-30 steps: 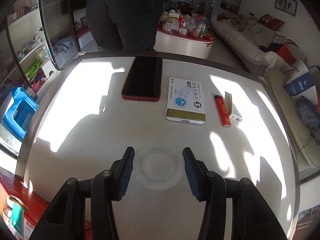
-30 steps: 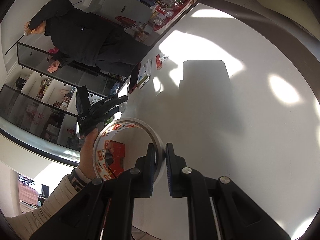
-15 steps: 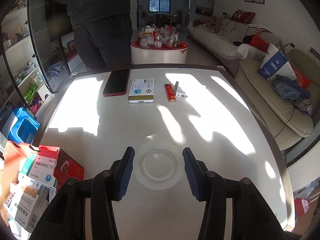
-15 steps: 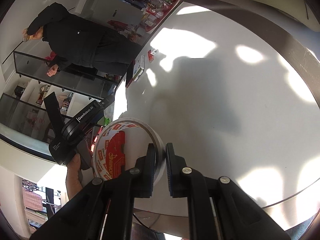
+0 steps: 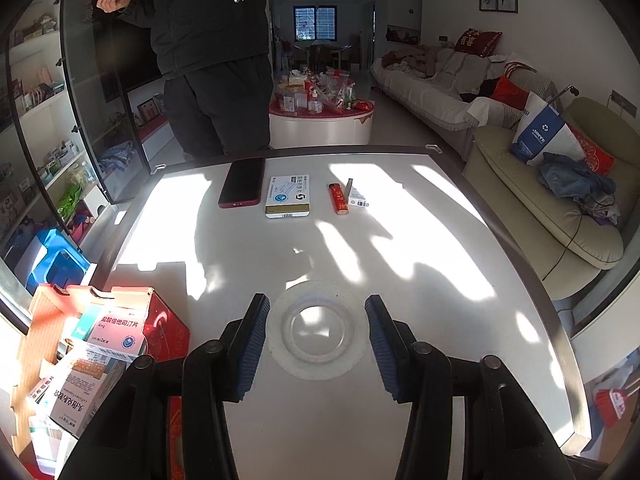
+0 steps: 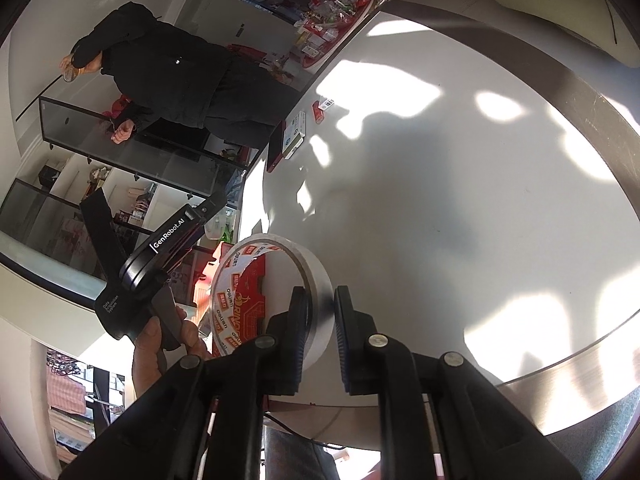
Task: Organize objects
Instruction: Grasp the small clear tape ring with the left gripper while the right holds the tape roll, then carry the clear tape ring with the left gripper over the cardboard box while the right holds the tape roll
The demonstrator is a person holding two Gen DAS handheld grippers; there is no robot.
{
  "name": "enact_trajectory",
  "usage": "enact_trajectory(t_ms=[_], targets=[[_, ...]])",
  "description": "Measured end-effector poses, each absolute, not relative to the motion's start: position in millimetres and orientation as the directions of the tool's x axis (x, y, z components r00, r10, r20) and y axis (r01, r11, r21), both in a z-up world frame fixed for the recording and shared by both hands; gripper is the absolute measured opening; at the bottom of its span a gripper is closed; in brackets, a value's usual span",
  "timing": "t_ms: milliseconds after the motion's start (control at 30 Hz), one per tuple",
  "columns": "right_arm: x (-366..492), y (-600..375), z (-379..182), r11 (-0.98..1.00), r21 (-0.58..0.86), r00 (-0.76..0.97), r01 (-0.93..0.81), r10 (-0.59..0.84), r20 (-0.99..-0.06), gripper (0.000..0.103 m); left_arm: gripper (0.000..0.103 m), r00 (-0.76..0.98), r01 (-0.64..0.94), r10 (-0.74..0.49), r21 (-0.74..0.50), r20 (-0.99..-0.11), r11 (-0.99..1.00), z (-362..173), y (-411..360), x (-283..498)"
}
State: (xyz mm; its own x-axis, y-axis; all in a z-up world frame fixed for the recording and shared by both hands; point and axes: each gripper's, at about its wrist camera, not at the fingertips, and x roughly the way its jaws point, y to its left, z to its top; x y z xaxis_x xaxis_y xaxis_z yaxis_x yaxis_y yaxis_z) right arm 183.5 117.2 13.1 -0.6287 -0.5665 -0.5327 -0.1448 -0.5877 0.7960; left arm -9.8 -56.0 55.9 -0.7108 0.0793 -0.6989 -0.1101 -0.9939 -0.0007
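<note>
In the left wrist view my left gripper (image 5: 316,336) is shut on a clear round ring (image 5: 280,346), like a flat roll of clear tape, its blue pads against both sides, above the white table (image 5: 420,264). In the right wrist view my right gripper (image 6: 322,320) holds a tape roll (image 6: 236,280) with a red and white core by its wall. Its jaws are opening and the grip looks loose. An open red carton (image 5: 164,324) of medicine boxes stands at the table's left corner. Far across lie a dark phone (image 5: 242,182), a white medicine box (image 5: 288,196), a red lighter (image 5: 338,198) and a small white box (image 5: 357,197).
A person in dark clothes (image 5: 212,60) stands beyond the table by a glass cabinet door (image 5: 92,120). A cream sofa (image 5: 540,200) runs along the right. A low round table (image 5: 320,120) crowded with bottles stands behind. A hand (image 6: 150,344) holds the left gripper beside the tape roll.
The left view has pulled back from the row of objects, and the red carton has come into sight. The right gripper's fingers have parted slightly around the tape roll's wall.
</note>
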Motion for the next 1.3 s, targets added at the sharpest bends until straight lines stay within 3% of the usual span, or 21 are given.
enact_trajectory(t_ms=[767, 1067, 1300], targets=[[181.8, 110.7, 24.9, -0.602, 0.791, -0.638, -0.109, -0.568, -0.520, 0.016, 0.053, -0.738, -0.105, 0.092, -0.021, -0.669, -0.994, 70.5, -71.2, 12.2], [180.0, 107.8, 7.6, -0.532, 0.837, -0.618, -0.128, -0.617, -0.487, 0.016, 0.053, -0.763, -0.104, 0.155, -0.118, -0.627, -0.988, 86.2, -122.7, 63.7], [179.2, 86.7, -4.1, -0.521, 0.842, -0.579, -0.139, -0.648, -0.496, 0.015, 0.053, -0.784, 0.004, 0.098, -0.162, -0.613, -0.987, 80.2, -178.3, 112.4]])
